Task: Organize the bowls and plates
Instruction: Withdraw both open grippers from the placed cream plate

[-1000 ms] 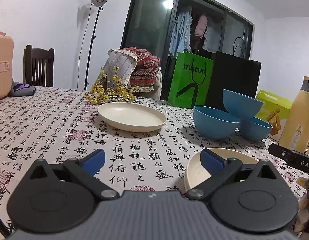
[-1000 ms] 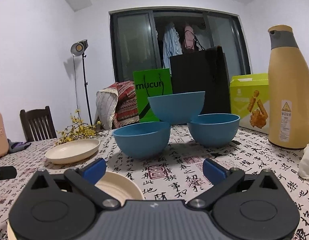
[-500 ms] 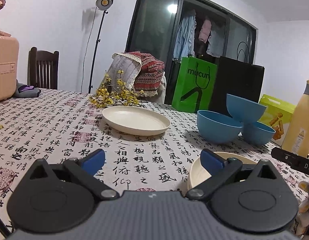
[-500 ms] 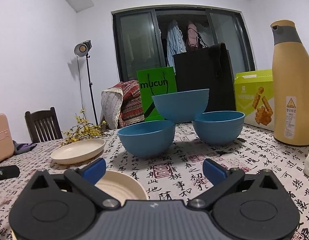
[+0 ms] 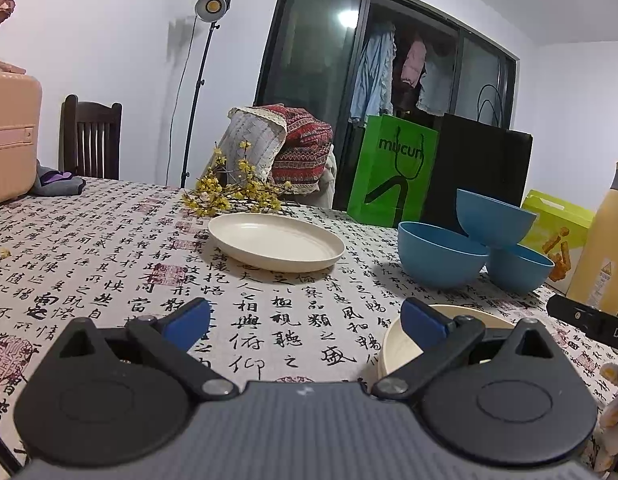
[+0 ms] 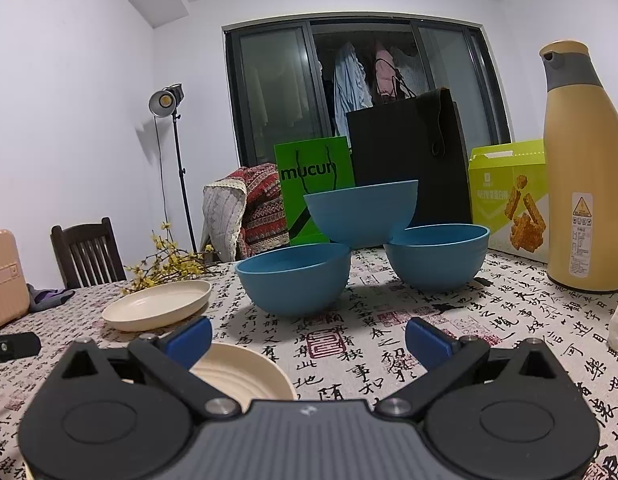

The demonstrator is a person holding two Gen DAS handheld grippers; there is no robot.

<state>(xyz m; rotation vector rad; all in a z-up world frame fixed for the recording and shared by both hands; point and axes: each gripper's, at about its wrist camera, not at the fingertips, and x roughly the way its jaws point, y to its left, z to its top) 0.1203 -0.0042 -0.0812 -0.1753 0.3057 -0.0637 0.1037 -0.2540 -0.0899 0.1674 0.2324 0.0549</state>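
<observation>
Three blue bowls stand on the printed tablecloth: a near one, a right one, and a third perched on the rims of both. A cream plate lies to their left, also seen as the far cream plate. A second cream plate lies close under my right gripper, which is open and empty; the same plate sits behind the right finger of my left gripper, also open and empty.
A tall yellow thermos and a green snack box stand at the right. Green and black paper bags stand behind the bowls. Yellow flower sprigs, a pink case and a chair are at the left.
Both cameras have tilted up and drawn slightly nearer the dishes. The plates and bowls have not moved, and both grippers stay open.
</observation>
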